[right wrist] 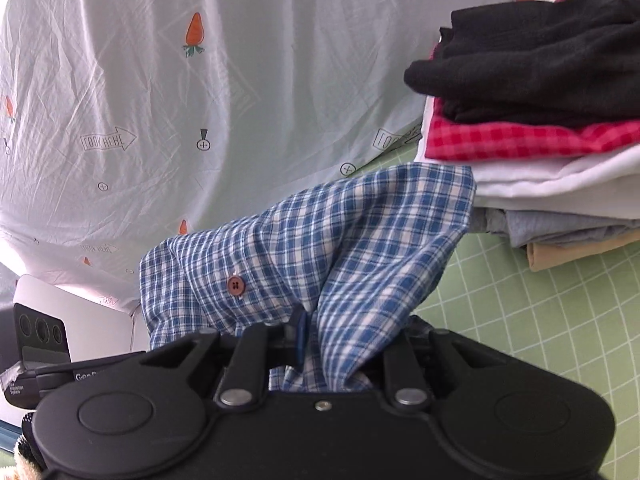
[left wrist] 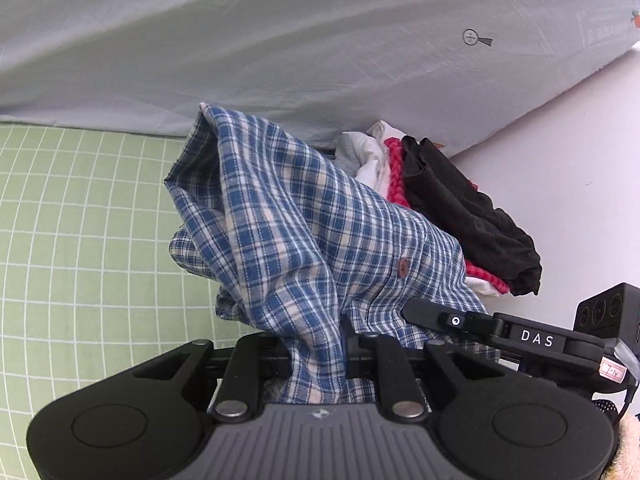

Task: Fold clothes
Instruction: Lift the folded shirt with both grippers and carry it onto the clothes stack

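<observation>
- The green checked cover (left wrist: 60, 220) fills the left of the left wrist view, flat and bare where it shows, with a pale printed sheet (left wrist: 320, 40) hanging behind it.
- The left gripper (left wrist: 316, 344) is pinched onto a bunch of the blue plaid shirt (left wrist: 304, 216); the cloth runs down between its fingers and the jaws are drawn in tight on it.
- The shirt is held up off the cover, hanging in loose, creased folds, with a brown button (left wrist: 402, 267) showing on the placket.
- In the same view the right gripper's finger reaches into the shirt from the right side, close by the left one.
- In the right wrist view, the right gripper (right wrist: 308, 344) is likewise closed on a gather of the same shirt (right wrist: 320, 240), cloth squeezed between its fingers.
- To the right, a stack of folded clothes (right wrist: 540, 120) sits on the cover: tan and grey at the bottom, white, red check, black on top.
- Handling, as a judgement: the shirt looks like thin woven cotton, light and limp, so it will sag and twist wherever it is not held, but is unlikely to slip out of a firm pinch.
- Both holds are on bunched cloth, not on clean edges; better hold points would probably be the shoulder seams or hem corners, well apart, so the shirt hangs flat.
- Whether it is being spread for folding or gathered for the stack cannot be told.
</observation>
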